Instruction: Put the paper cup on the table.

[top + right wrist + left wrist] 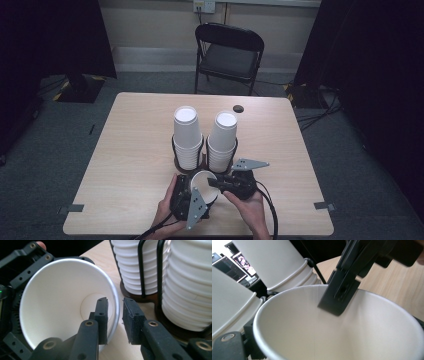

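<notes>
The loose white paper cup (201,184) lies tipped near the desk's (130,150) near edge, mouth toward my right claw (115,315). My left claw (186,201) cradles its body; I cannot tell how its jaws stand. My right jaws straddle the rim, one inside, one outside, not yet pressed together, likely to take it over. Just beyond stand two stacks of white paper cups (187,134) in a black wire holder (204,159).

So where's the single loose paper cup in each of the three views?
High view: the loose cup lies low centre, between the two grippers.
Left gripper view: it fills the lower frame, mouth open.
Right gripper view: left of centre, rim between the jaws.
Shared landmark: the cup stacks in the black holder.
</notes>
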Available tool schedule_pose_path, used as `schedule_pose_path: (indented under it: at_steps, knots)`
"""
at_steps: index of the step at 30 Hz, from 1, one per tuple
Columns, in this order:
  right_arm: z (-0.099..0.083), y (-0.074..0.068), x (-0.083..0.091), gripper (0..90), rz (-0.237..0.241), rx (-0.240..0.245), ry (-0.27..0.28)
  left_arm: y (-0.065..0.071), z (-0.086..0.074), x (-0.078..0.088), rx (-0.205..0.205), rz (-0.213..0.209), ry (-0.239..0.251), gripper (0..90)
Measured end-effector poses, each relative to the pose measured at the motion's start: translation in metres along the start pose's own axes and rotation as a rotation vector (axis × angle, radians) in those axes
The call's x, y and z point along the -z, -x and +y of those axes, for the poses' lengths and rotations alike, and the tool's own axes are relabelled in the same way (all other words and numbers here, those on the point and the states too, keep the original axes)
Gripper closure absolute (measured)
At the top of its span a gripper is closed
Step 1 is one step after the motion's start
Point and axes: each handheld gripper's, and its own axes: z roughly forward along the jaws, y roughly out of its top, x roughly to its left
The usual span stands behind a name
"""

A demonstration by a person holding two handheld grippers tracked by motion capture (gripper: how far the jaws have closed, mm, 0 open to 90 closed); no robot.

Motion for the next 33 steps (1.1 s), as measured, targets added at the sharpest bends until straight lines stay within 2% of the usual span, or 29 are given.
schedule_pose_path:
  at_steps: [1, 2, 7, 9, 10, 13, 14, 19, 20, 21, 22, 24, 26, 27, 28, 31, 32, 33]
  knots:
    - [0.000, 0.000, 0.001, 73.5, -0.006, 0.003, 0.011, -0.003, -0.001, 0.000, 0.006, 0.000, -0.008, 9.5]
    - [0.000, 0.000, 0.002, 73.3, -0.005, 0.001, 0.018, -0.003, -0.002, 0.000, 0.035, 0.001, -0.003, 9.5]
    - [-0.001, 0.000, 0.004, 71.8, -0.004, 0.004, 0.054, -0.009, -0.005, 0.001, 0.066, -0.004, -0.003, 9.5]
    - [-0.002, 0.000, 0.005, 71.3, -0.007, 0.006, 0.072, -0.011, -0.006, 0.001, 0.088, -0.004, -0.001, 9.5]
    - [-0.004, 0.000, 0.007, 70.2, -0.005, 0.008, 0.097, -0.014, -0.007, 0.001, 0.112, -0.013, 0.004, 9.5]
    - [-0.005, 0.000, 0.009, 69.0, -0.010, 0.012, 0.123, -0.016, -0.009, 0.002, 0.134, -0.011, 0.004, 9.5]
    - [-0.007, 0.000, 0.011, 67.1, -0.016, 0.012, 0.151, -0.017, -0.010, 0.002, 0.147, -0.013, -0.001, 9.5]
    - [-0.011, 0.000, 0.017, 60.4, -0.037, 0.019, 0.216, -0.022, -0.016, 0.004, 0.230, -0.012, 0.011, 9.6]
    - [-0.013, 0.001, 0.020, 56.0, -0.061, 0.019, 0.239, -0.025, -0.019, 0.005, 0.255, -0.001, 0.007, 9.6]
    - [-0.013, 0.001, 0.020, 56.0, -0.061, 0.019, 0.239, -0.025, -0.019, 0.005, 0.255, -0.001, 0.007, 9.6]
    - [-0.015, 0.003, 0.023, 52.3, -0.071, 0.008, 0.261, -0.027, -0.020, 0.006, 0.263, 0.002, 0.006, 9.6]
    - [-0.017, 0.004, 0.024, 50.4, -0.085, 0.010, 0.270, -0.031, -0.022, 0.008, 0.290, 0.013, 0.002, 9.6]
    - [-0.025, 0.008, 0.026, 45.0, -0.140, 0.010, 0.290, -0.038, -0.028, 0.011, 0.323, 0.004, -0.002, 9.5]
    - [-0.025, 0.008, 0.026, 45.0, -0.140, 0.010, 0.290, -0.038, -0.028, 0.011, 0.323, 0.004, -0.002, 9.5]
    - [-0.031, 0.011, 0.026, 44.7, -0.170, 0.000, 0.303, -0.042, -0.031, 0.013, 0.338, 0.016, -0.010, 9.5]
    - [-0.038, 0.015, 0.027, 43.2, -0.191, -0.014, 0.317, -0.046, -0.034, 0.016, 0.361, 0.022, -0.008, 9.6]
    - [-0.043, 0.018, 0.028, 42.4, -0.228, -0.009, 0.317, -0.050, -0.037, 0.018, 0.380, 0.027, -0.008, 9.5]
    - [-0.043, 0.018, 0.028, 42.4, -0.228, -0.009, 0.317, -0.050, -0.037, 0.018, 0.380, 0.027, -0.008, 9.5]
